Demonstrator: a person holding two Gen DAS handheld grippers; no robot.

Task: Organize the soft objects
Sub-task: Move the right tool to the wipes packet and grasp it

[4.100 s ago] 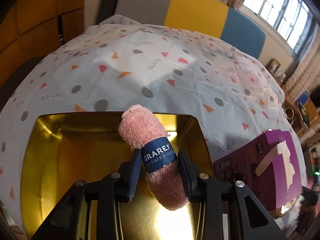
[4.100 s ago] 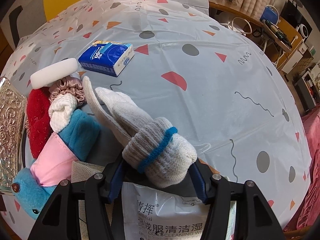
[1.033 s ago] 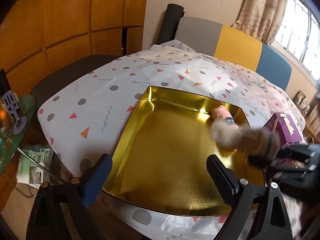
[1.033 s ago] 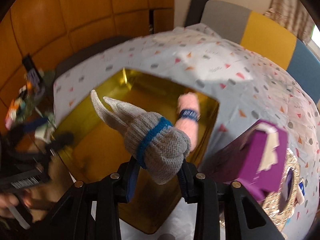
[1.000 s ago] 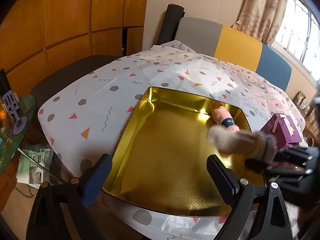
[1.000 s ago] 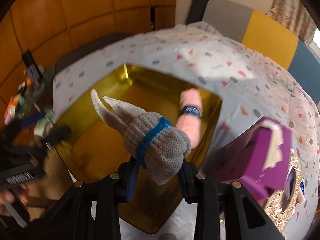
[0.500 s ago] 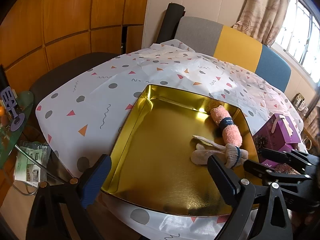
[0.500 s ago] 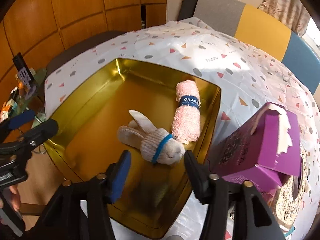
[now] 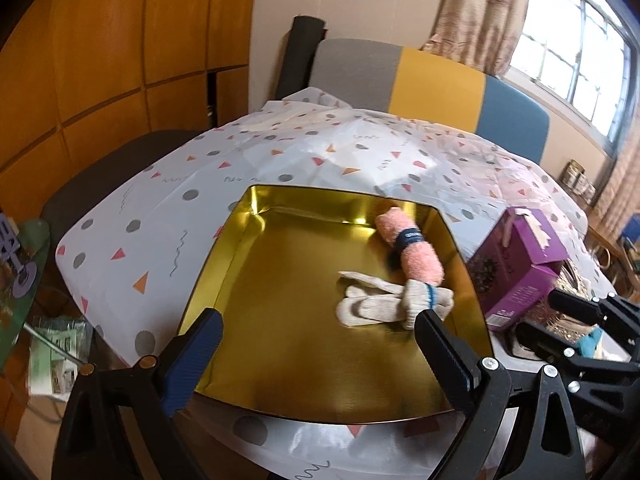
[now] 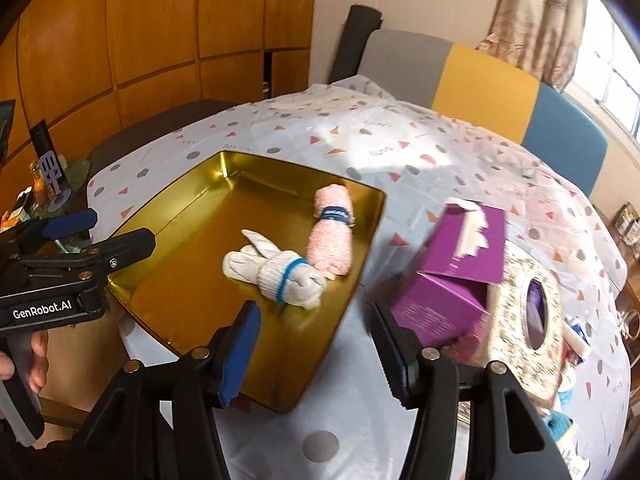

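Note:
A gold tin tray [image 9: 280,360] [image 10: 176,280] lies on the patterned tablecloth. In it lie a pink rolled cloth with a blue band [image 9: 412,246] [image 10: 334,236] and grey rolled gloves with a blue band [image 9: 396,304] [image 10: 276,270], touching each other. My left gripper [image 9: 316,344] is open and empty above the tray's near edge; it also shows in the right wrist view [image 10: 100,232]. My right gripper [image 10: 312,336] is open and empty, raised above the tray's near right edge; it shows at the right of the left wrist view [image 9: 560,312].
A purple box [image 9: 516,264] [image 10: 452,276] stands right of the tray. A glittery patterned lid [image 10: 528,320] lies beyond it with small items at the table's right edge. A padded bench back [image 9: 432,80] is behind the table. A side table with clutter [image 10: 48,184] stands left.
My right gripper let go of the grey gloves in the tray beside the pink roll, opened and drew back to the right. My left gripper stayed open over the tray.

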